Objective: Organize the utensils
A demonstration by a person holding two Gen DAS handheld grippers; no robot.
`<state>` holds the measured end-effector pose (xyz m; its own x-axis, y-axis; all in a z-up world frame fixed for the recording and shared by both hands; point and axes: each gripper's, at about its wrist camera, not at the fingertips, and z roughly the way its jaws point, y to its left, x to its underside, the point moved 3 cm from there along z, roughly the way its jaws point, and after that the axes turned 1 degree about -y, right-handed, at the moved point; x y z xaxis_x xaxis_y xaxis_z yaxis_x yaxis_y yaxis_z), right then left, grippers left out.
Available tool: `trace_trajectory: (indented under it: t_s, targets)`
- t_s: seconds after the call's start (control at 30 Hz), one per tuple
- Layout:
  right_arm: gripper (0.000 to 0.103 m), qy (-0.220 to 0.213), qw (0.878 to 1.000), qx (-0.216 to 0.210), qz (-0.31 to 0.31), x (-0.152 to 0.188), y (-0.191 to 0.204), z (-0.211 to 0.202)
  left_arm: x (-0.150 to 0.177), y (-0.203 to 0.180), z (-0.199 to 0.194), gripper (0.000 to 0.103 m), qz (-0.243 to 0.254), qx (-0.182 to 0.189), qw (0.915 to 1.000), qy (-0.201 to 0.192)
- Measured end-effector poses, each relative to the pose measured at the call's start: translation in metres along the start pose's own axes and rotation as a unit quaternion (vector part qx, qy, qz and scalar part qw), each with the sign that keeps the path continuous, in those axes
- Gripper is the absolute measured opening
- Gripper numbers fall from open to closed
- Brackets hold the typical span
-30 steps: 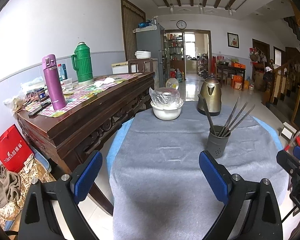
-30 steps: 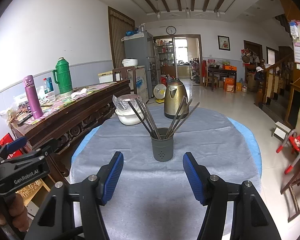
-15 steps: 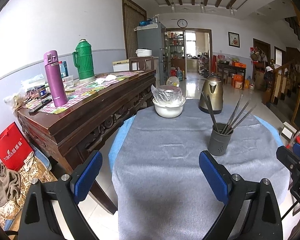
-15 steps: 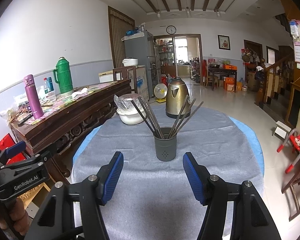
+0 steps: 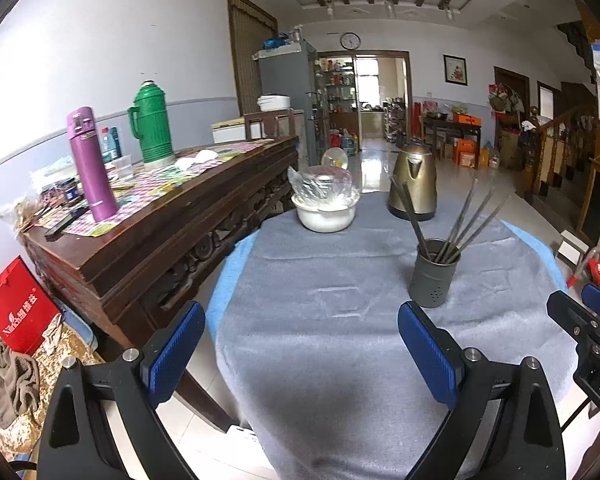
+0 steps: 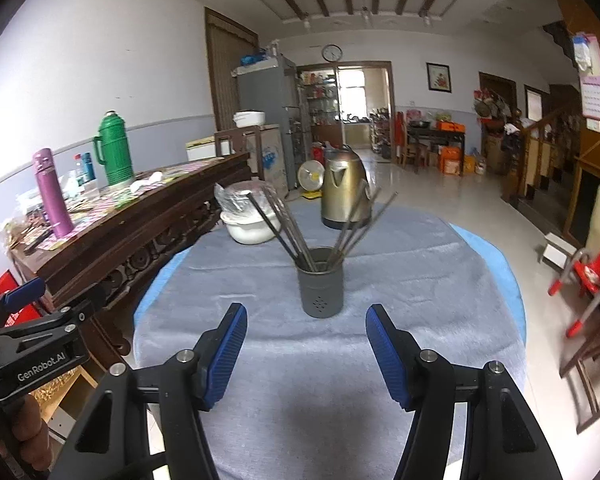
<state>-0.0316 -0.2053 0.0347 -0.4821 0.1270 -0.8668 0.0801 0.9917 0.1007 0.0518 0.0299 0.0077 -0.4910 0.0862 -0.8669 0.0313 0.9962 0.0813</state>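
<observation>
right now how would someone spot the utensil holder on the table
Start at the round table under a grey cloth. Near its middle stands a small dark grey cylindrical holder with holes low on its wall. Unlike the white bowl and brass-coloured kettle behind, thin dark sticks fan from it.

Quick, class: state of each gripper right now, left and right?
Left gripper: open, holding nothing.
Right gripper: open, holding nothing, lined up short of the grey chopstick holder.
</observation>
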Motion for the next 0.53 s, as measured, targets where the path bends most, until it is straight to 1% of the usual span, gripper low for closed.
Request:
trace_trajectory:
  t_s: [0.3,0.47,0.53]
  targets:
    - [0.066,0.012,0.999,0.037,0.010,-0.005,-0.020,0.021,-0.005,-0.023,0.026,0.097,0.015,0.039,0.9991,0.013]
    - [0.066,0.027,0.999,0.043,0.011,-0.009,-0.027,0.054,-0.008,-0.028,0.053,0.097,0.017,0.047,0.9985,0.021]
    - [0.068,0.035,0.998,0.050,0.013,-0.007,-0.037,0.077,-0.007,-0.033,0.073,0.097,0.018,0.063,0.9971,0.038]
